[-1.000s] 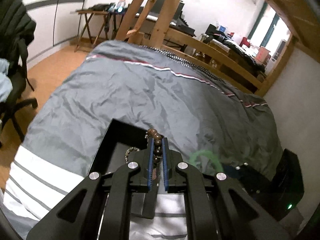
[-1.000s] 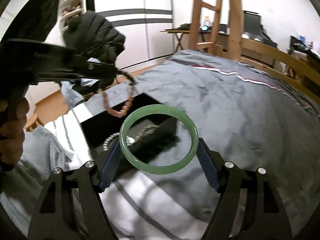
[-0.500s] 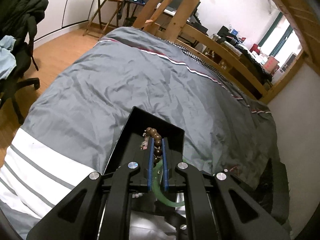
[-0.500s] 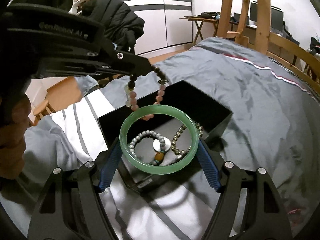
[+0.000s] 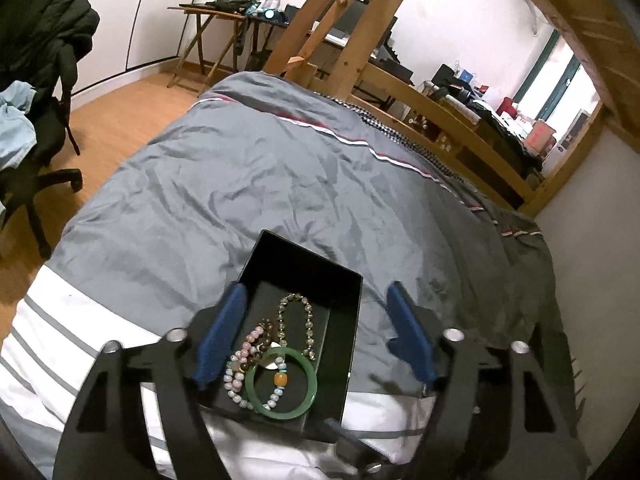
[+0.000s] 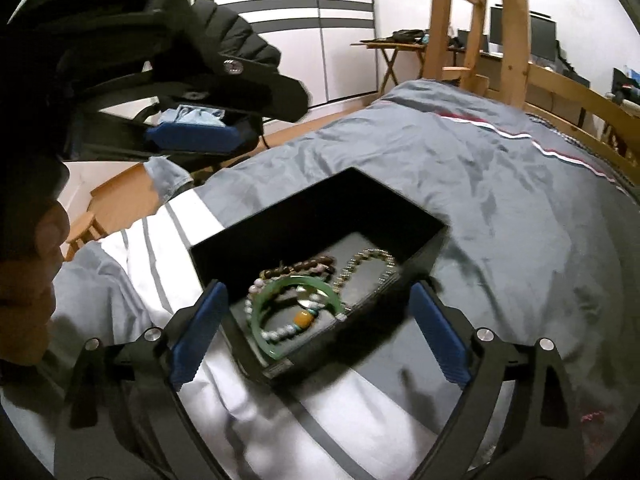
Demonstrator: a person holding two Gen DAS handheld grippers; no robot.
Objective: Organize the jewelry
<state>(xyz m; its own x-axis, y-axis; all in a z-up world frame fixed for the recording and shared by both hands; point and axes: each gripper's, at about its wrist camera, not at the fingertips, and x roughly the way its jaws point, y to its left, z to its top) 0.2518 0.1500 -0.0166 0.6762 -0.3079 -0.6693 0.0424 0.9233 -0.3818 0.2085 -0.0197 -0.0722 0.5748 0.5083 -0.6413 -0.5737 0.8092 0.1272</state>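
A black open box lies on the grey bed cover. Inside it rest a green jade bangle, a pink and brown bead bracelet, a pale bead bracelet with an amber bead and a small-bead chain. My left gripper hangs over the box, its jaws opening and nothing between them. My right gripper is at the box's near side, jaws opening, the bangle lying free below. The left gripper's blue pad shows at upper left of the right wrist view.
The bed cover is grey with white stripes near me. A wooden ladder and bed rail stand at the far end. An office chair with clothes is on the wooden floor at left. A hand holds the left gripper.
My left gripper opened and the bead bracelet dropped into the box. My right gripper widened and the green bangle fell out of it onto the bracelets in the box.
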